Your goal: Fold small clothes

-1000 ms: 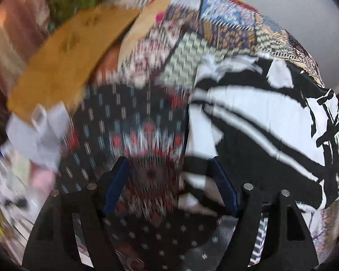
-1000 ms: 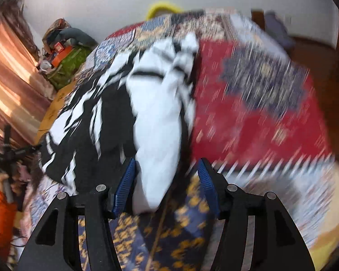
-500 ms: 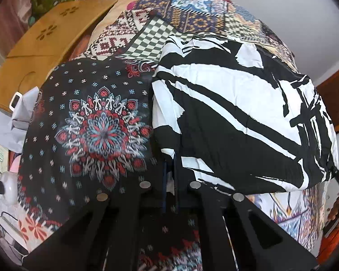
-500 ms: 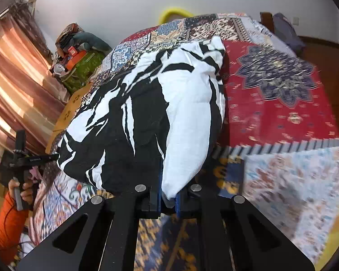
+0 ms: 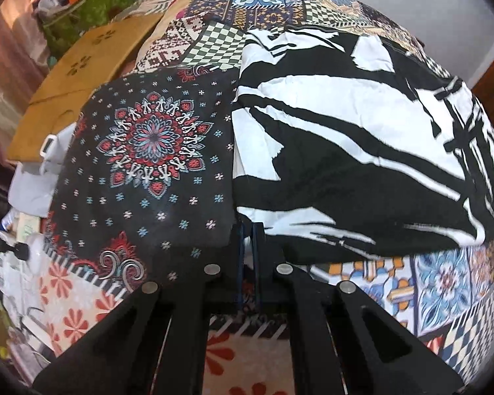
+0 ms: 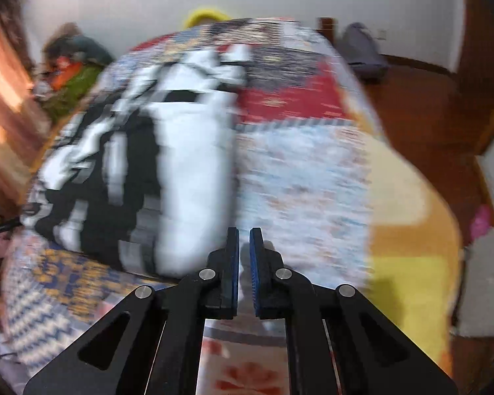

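Note:
A black-and-white patterned garment (image 5: pixel 362 151) lies spread on a patchwork bedspread (image 5: pixel 270 10). My left gripper (image 5: pixel 249 230) is shut on the garment's near corner at its lower left edge. In the right wrist view, blurred by motion, the same garment (image 6: pixel 168 171) lies left of centre. My right gripper (image 6: pixel 243 235) stands just off the garment's near right edge, jaws nearly together with a thin gap, and no cloth shows between them.
A black mandala-print panel (image 5: pixel 148 138) of the bedspread lies left of the garment. A wooden board (image 5: pixel 82 75) and clutter stand beyond the bed's left edge. Wooden floor (image 6: pixel 421 105) and a yellow mat (image 6: pixel 411 247) lie to the right of the bed.
Both grippers closed on the garment's near corners a second ago. Since then the right gripper has swung right and no longer holds cloth. The left gripper keeps its grip.

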The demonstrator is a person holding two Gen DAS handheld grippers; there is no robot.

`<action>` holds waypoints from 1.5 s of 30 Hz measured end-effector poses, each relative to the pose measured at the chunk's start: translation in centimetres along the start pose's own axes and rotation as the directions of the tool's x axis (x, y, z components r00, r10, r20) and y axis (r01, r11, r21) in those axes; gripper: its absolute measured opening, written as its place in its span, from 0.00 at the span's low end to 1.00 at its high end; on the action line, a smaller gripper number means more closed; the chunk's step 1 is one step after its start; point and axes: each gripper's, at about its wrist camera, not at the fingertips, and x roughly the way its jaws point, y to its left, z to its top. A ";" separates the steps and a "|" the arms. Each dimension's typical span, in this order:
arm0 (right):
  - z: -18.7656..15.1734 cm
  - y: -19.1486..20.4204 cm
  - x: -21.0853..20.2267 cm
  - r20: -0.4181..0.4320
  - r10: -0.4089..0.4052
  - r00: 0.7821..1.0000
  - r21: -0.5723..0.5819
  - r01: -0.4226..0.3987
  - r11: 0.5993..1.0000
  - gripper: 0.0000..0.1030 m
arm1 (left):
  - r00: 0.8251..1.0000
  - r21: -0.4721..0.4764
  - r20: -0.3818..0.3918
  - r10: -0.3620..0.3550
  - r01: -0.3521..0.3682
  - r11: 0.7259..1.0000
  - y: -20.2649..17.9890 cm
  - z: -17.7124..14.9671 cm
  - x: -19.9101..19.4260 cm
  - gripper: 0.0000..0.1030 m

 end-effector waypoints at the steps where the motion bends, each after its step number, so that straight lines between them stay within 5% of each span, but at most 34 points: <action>1: -0.1 -0.5 -0.2 -0.003 -0.019 1.000 0.004 0.019 1.000 0.06 | 1.000 0.012 0.007 0.009 -0.009 1.000 -0.1 -0.2 -0.4 0.05; 9: 2.8 2.4 -3.2 0.115 0.037 0.993 -0.063 -0.030 0.998 0.07 | 0.991 0.037 0.124 0.049 -0.054 0.998 -0.3 2.2 -4.5 0.12; 11: 3.9 4.6 -3.1 0.126 0.077 0.989 -0.103 -0.064 0.993 0.15 | 0.988 0.053 0.155 0.029 -0.038 0.998 -1.1 3.4 -5.3 0.19; 13: 4.4 7.5 -2.6 0.128 0.121 0.984 -0.157 -0.100 0.982 0.33 | 0.984 0.073 0.178 0.007 -0.020 0.997 -2.3 4.4 -5.8 0.31; 22: 5.7 17.1 2.9 0.027 0.240 0.971 -0.314 -0.219 0.924 0.47 | 0.978 0.192 0.188 -0.086 0.050 0.980 -10.1 8.4 -3.8 0.64; 24: 6.0 18.2 4.8 -0.009 0.249 0.969 -0.327 -0.238 0.915 0.47 | 0.980 0.230 0.182 -0.083 0.039 0.972 -11.9 8.8 -2.6 0.76; 27: 5.6 19.4 7.1 -0.086 0.237 0.968 -0.348 -0.252 0.903 0.48 | 0.985 0.272 0.162 -0.052 0.006 0.962 -13.1 8.8 -0.3 0.81; 30: 4.6 19.5 9.2 -0.154 0.194 0.969 -0.387 -0.240 0.890 0.49 | 0.993 0.302 0.114 0.005 -0.039 0.952 -13.5 8.4 2.6 0.85; 33: 3.9 18.2 8.6 -0.140 0.222 0.965 -0.383 -0.260 0.886 0.52 | 0.990 0.260 0.137 -0.016 -0.020 0.965 -11.9 7.9 3.0 0.95; 36: 3.2 16.4 7.6 -0.122 0.204 0.971 -0.373 -0.235 0.898 0.52 | 0.992 0.212 0.121 -0.019 -0.007 0.977 -9.9 7.7 3.0 0.95; 45: 1.4 12.0 4.4 -0.062 0.096 0.993 -0.318 -0.111 0.941 0.56 | 0.988 0.113 0.105 0.110 -0.122 0.986 -3.2 4.7 2.4 0.95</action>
